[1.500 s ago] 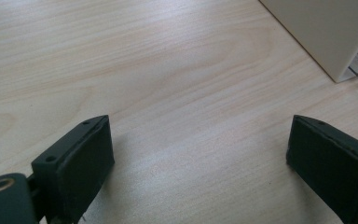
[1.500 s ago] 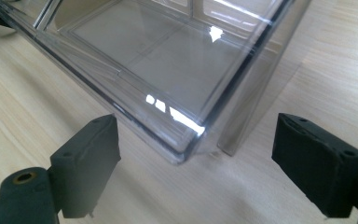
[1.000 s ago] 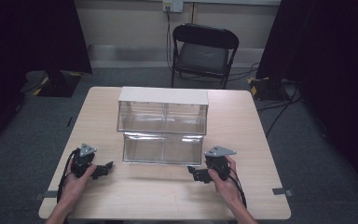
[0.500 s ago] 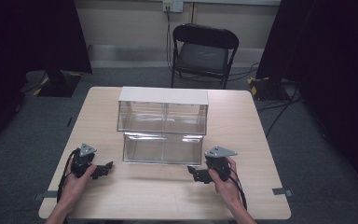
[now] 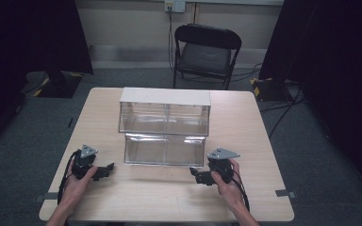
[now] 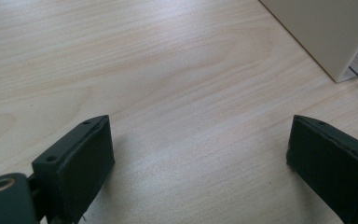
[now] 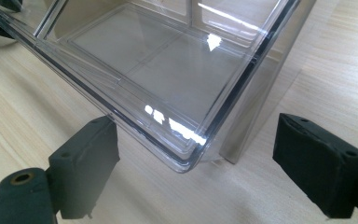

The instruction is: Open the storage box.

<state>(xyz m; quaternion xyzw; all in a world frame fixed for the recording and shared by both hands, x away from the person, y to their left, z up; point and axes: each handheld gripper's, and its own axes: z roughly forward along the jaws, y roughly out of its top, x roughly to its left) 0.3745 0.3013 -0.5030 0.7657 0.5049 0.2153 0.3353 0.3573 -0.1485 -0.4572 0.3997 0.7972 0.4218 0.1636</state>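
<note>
A clear drawer box (image 5: 165,117) with a white top is seen in the middle of the worktop (image 5: 264,141), a little toward the far edge. Its lower clear drawer (image 5: 165,149) is pulled out toward the near edge. The drawer's long side runs from left to right across the worktop. It looks empty, though the shiny plastic makes this hard to tell.

The right tool (image 5: 199,175) is held near the front right corner of the drawer. In the right gripper view that drawer corner (image 7: 186,158) is seen just ahead, between the two jaws, which are wide apart and hold nothing. The corner is not touched.

The left tool (image 5: 104,170) is held near the front left corner of the drawer, a bit further from it. Its jaws are also wide apart and hold nothing, with bare wood between them. The white side of the box (image 6: 326,32) is seen ahead of it.

The right tool is judged to be the nearer one, so the drawer would likely be reached by it first.
</note>
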